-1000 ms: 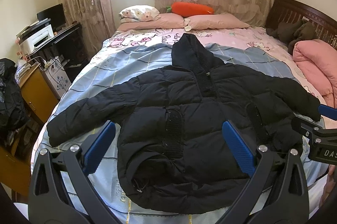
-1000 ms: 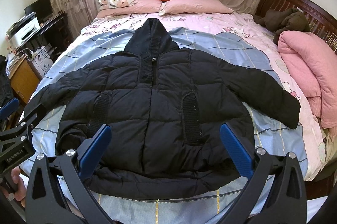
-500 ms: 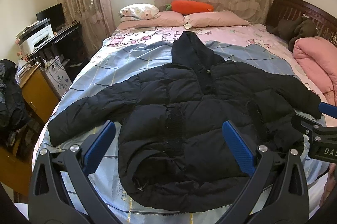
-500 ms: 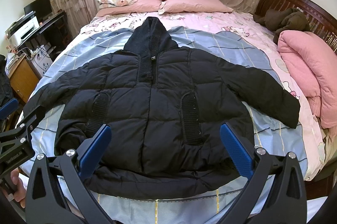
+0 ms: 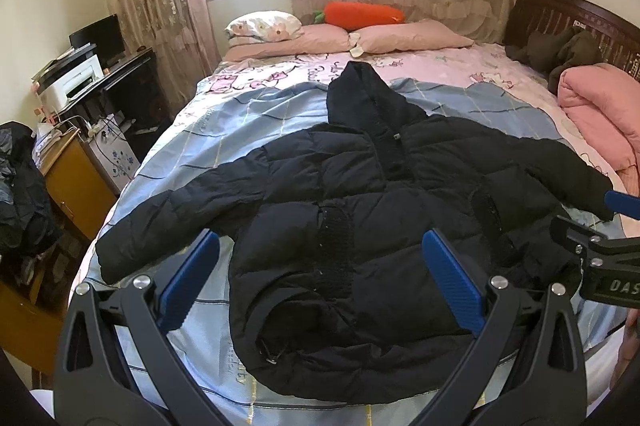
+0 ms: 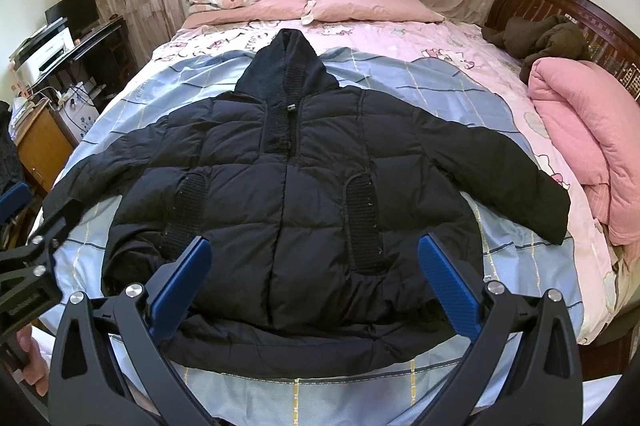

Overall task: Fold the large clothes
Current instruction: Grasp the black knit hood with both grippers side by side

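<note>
Left wrist view: the left tongs (image 5: 320, 278) hang wide open over the near edge of the bed (image 5: 224, 130), holding nothing. Under and beyond them lies the jacket (image 5: 360, 194), a black puffer spread face up on the blue checked sheet, hood pointing to the pillows (image 5: 408, 40), both sleeves out to the sides. The near hem is rumpled and partly turned up, with a small buckle showing. The right tongs (image 5: 616, 230) poke in at the right edge, near the cuff of that side's sleeve; only part of them shows here.

Right wrist view: the right tongs (image 6: 312, 274) are likewise spread wide and empty, centred over the jacket's (image 6: 288, 186) lower front. The left tongs (image 6: 24, 226) show at the left edge, just beside the other cuff.

By the look of it, the jacket is light for its bulk, soft and springy; the padding will likely puff back after a fold, and the smooth shell may slide between the pads. Best holds are probably the cuffs, the hem corners or a shoulder seam, where the cloth is thin enough to pinch. A bite into the thick quilted middle would probably slip.
</note>
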`<action>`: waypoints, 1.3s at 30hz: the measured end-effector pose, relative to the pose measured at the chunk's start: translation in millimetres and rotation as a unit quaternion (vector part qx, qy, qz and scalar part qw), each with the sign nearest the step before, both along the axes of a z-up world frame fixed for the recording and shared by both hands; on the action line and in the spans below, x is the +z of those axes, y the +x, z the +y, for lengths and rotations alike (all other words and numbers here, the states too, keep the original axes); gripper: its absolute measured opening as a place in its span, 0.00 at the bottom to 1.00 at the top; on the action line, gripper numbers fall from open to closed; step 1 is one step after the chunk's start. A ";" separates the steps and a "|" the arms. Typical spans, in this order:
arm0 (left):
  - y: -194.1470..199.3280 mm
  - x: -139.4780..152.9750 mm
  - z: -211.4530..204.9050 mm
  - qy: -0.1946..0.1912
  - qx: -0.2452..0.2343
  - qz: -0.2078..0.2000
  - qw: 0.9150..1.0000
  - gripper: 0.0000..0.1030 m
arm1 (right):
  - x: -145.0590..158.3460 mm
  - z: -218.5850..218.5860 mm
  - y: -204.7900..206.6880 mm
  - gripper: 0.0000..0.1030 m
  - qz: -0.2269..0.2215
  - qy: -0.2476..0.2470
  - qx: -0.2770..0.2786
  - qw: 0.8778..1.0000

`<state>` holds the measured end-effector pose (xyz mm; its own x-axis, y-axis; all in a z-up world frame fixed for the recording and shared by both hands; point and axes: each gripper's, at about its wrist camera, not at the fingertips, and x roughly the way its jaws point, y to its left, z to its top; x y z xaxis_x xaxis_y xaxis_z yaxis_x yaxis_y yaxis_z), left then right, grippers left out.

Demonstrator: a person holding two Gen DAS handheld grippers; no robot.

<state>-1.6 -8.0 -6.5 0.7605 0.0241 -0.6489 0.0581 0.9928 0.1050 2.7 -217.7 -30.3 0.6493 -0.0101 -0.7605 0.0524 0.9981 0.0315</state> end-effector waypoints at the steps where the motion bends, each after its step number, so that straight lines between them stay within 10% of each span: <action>1: 1.2 3.2 0.7 -0.005 0.003 -0.003 1.000 0.98 | 0.3 -0.2 4.8 0.99 0.002 0.001 -0.004 1.000; 4: 26.3 16.0 -3.7 -0.037 -0.026 0.044 0.998 0.98 | 9.8 1.2 44.7 0.99 0.029 -0.010 0.011 0.999; 8: 98.5 23.3 -14.2 -0.134 -0.099 0.176 0.970 0.98 | 33.1 -20.3 133.3 0.99 0.056 0.021 0.018 0.998; 15: 273.5 -9.8 -21.8 -0.031 0.016 0.209 0.977 0.98 | 29.3 -94.3 260.8 0.99 0.026 0.217 -0.067 0.974; 20: 405.1 -33.7 -7.6 0.010 0.034 0.142 0.989 0.98 | -2.1 -95.6 362.2 0.99 0.028 0.257 -0.074 0.963; 23: 459.9 -52.1 6.3 -0.070 0.021 0.130 0.989 0.98 | -23.4 -77.7 434.8 0.99 0.014 0.275 -0.004 0.961; 26: 522.5 -90.2 18.9 -0.199 -0.024 0.132 0.971 0.98 | -47.9 -64.7 492.0 0.99 -0.017 0.316 0.095 0.944; 30: 576.8 -135.0 16.1 -0.225 -0.040 0.108 0.967 0.98 | -99.9 -77.7 547.7 0.99 -0.039 0.324 0.126 0.937; 39: 633.6 -241.1 40.4 -0.397 -0.070 0.116 0.908 0.98 | -192.1 -93.4 629.5 0.89 0.007 0.355 0.127 0.926</action>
